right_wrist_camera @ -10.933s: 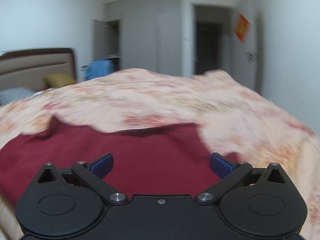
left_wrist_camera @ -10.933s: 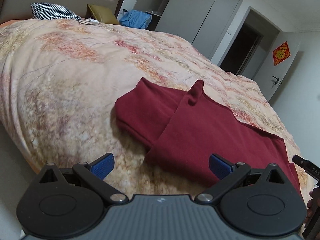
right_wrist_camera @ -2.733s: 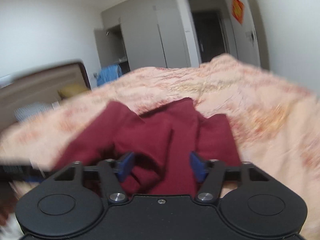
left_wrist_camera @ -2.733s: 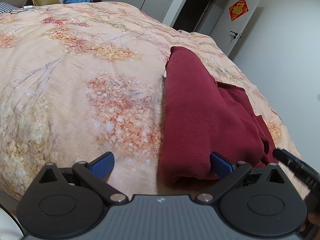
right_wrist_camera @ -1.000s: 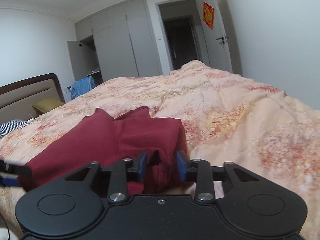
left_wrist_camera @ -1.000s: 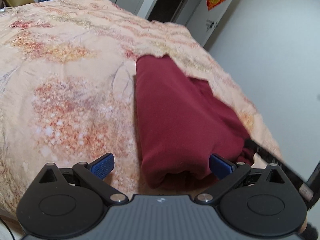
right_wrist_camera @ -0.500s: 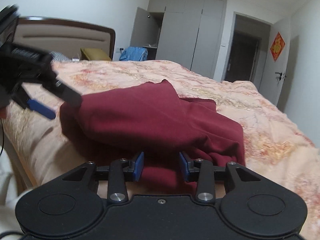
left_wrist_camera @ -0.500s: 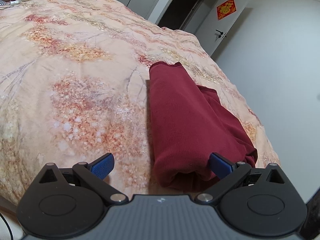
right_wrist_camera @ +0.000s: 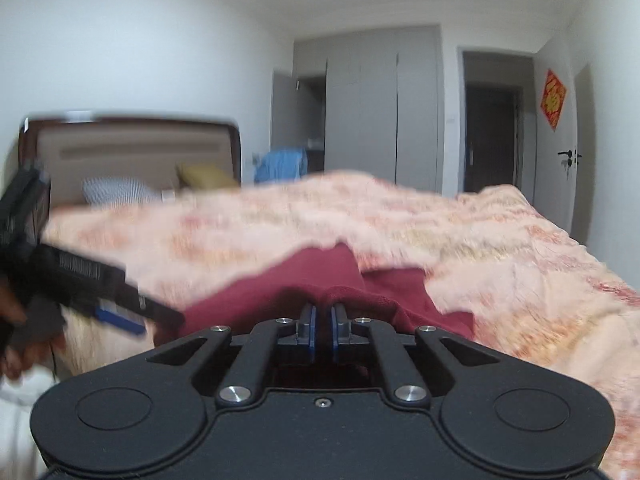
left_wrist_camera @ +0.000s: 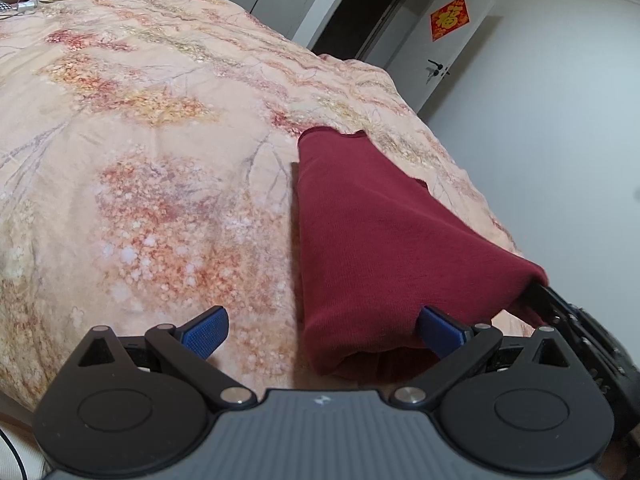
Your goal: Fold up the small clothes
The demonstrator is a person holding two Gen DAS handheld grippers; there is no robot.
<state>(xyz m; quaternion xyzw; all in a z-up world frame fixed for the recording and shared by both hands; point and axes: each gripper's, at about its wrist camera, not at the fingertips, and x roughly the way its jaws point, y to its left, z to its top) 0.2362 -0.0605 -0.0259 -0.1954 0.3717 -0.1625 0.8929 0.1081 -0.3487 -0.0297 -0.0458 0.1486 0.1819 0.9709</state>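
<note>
A dark red garment lies folded into a long strip on the floral bedspread. My left gripper is open, with the near folded end of the garment between its blue pads. My right gripper is shut on the garment's near right edge; it also shows in the left wrist view at the cloth's lifted right corner. The left gripper also shows in the right wrist view, at the left. The right wrist view is blurred.
The bed's near edge runs just below both grippers. A headboard, a checked pillow and a yellow pillow lie at the far end. Blue clothing, grey wardrobes and a dark doorway stand beyond.
My right gripper has closed from part open to shut on the garment's edge and lifted that corner. My left gripper has stayed open near the garment's near end.
</note>
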